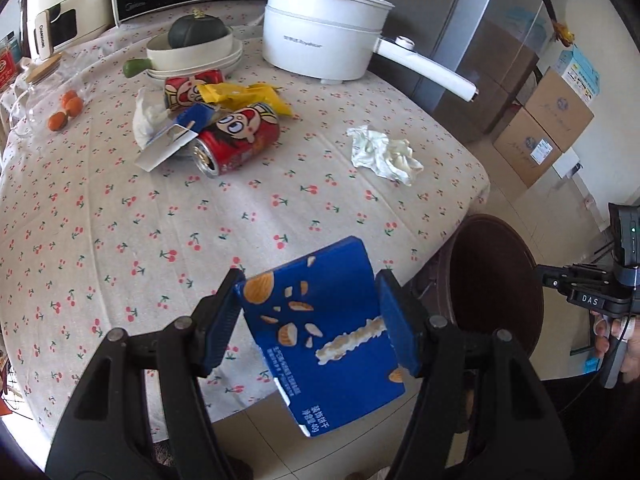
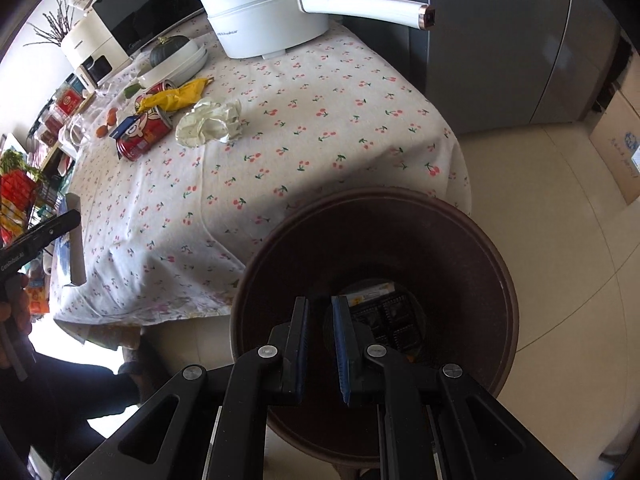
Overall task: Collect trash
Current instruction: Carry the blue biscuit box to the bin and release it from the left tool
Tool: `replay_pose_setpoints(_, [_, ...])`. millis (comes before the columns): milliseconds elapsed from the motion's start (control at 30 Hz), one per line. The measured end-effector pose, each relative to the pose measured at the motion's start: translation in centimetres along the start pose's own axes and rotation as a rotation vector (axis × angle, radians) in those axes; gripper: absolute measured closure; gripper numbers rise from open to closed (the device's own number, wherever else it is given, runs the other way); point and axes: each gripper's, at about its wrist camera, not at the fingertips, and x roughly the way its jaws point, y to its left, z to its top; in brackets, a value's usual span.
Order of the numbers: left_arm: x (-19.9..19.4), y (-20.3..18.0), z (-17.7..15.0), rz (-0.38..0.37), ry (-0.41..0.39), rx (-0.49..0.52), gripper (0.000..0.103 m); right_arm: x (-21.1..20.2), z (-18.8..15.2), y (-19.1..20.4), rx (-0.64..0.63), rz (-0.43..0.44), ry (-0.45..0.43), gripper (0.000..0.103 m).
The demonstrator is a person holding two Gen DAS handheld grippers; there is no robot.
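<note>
While the left hand-held gripper [image 1: 310, 322] clamps a flat blue cardboard snack box [image 1: 320, 332] printed with biscuits at the table's [image 1: 240, 216] near edge, the right hand-held gripper [image 2: 320, 344] hangs nearly closed, holding nothing, over the round brown bin [image 2: 472, 240]. Cherry-print cloth covers the table; red cartoon cans [image 1: 236, 140], a crumpled white tissue [image 1: 384, 154] and a white "Royalstar" pot [image 1: 324, 32] sit farther back.

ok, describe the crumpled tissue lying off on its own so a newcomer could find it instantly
Start at the cherry-print tablecloth and find the big white electric pot with the long handle. In front of the pot, toward the table's near edge, lies the crumpled tissue, a whitish wad alone on bare cloth. Unlike the other white wad, it sits well apart from the red cans and yellow wrapper.
</note>
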Motion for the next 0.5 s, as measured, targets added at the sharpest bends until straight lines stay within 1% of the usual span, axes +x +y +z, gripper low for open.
replay_pose_setpoints(300, [1.3,-5.7,-0.7,-0.071,0.032,0.143,0.035,0.5,-2.9,-2.5,0.045,-0.034,0.051,0.090])
replay_pose_setpoints(500, [2.5,-8.5,-0.9,-0.096,0.051,0.184,0.035,-0.1,-4.1,-3.8,0.071,-0.047,0.049,0.090])
